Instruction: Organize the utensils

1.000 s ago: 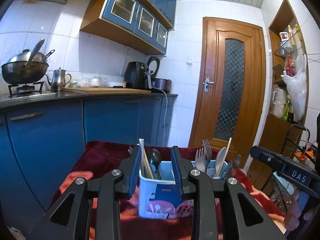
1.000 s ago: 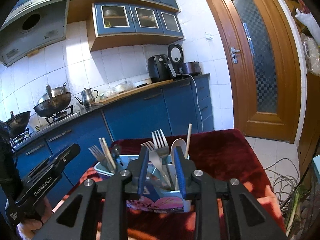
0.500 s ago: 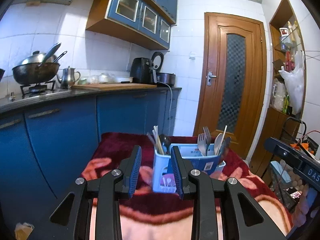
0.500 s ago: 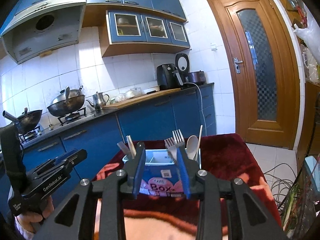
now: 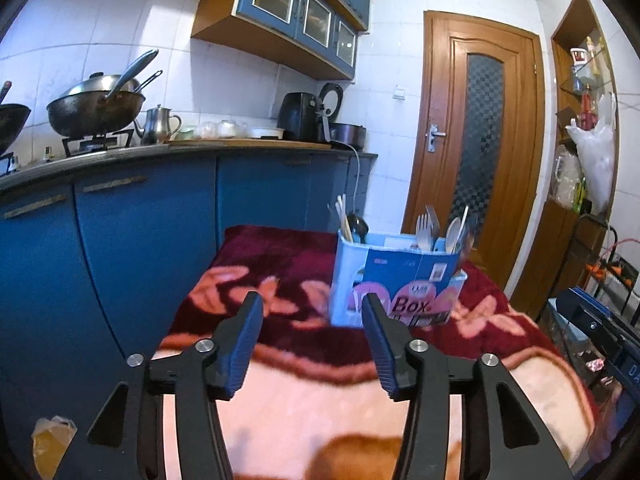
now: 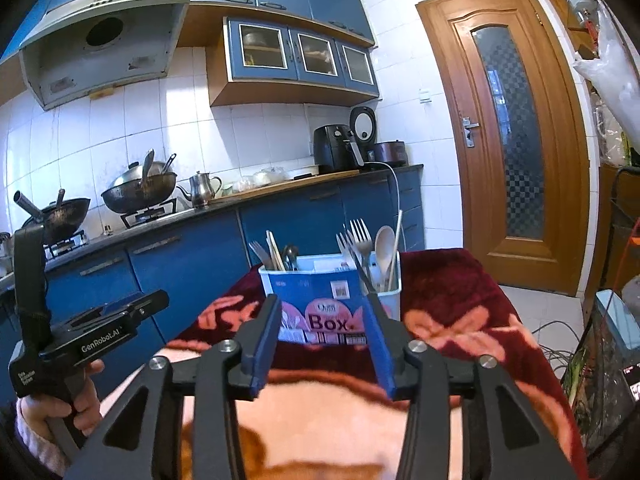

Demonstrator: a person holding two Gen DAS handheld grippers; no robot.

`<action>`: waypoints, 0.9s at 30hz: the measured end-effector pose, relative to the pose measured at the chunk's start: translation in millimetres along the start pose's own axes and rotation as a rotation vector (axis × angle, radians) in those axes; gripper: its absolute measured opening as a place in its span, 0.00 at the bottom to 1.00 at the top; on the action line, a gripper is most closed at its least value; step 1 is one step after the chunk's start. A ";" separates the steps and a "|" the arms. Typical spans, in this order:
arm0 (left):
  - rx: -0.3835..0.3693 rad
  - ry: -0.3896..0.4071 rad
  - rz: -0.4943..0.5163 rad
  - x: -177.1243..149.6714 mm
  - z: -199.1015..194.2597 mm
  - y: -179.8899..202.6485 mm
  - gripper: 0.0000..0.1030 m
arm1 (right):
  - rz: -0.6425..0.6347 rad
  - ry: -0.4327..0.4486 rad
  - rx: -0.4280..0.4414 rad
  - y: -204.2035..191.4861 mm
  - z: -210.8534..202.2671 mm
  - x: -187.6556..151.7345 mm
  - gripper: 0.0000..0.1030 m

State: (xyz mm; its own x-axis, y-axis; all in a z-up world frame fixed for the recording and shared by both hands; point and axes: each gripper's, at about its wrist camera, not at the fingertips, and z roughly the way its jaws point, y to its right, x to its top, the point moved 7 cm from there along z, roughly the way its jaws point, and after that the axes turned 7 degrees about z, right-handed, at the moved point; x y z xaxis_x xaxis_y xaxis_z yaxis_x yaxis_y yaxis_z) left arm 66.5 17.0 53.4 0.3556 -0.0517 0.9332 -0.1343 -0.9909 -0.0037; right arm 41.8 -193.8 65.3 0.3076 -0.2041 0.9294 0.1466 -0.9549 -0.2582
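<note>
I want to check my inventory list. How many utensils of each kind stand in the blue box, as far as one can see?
Forks: 3
Spoons: 2
Chopsticks: 3, as far as I can tell
Total: 8 visible in the box; others may be hidden inside.

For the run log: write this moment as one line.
left claw open, empty | right claw open, empty | utensil box upright on blanket, forks, spoon, chopsticks inside
</note>
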 end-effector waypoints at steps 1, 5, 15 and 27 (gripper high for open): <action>0.000 -0.003 0.000 -5.4 -0.2 1.1 0.56 | 0.000 -0.001 -0.003 0.7 -0.7 -3.2 0.52; 0.008 -0.018 0.013 -20.1 4.1 5.1 0.63 | 0.001 -0.018 -0.020 7.1 1.4 -22.8 0.66; 0.076 -0.028 0.025 -56.7 23.6 7.0 0.73 | -0.022 -0.034 -0.093 25.8 7.6 -55.8 0.92; 0.114 -0.017 0.049 -66.2 28.5 8.2 0.73 | -0.057 0.029 -0.155 34.4 10.0 -65.3 0.97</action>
State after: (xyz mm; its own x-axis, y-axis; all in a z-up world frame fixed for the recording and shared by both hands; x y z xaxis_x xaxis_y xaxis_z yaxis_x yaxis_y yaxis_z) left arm 68.3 8.8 -18.6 0.3672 -0.1011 0.9246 -0.0458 -0.9948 -0.0906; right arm 36.1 -211.1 -7.0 0.2755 -0.1529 0.9491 0.0154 -0.9864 -0.1634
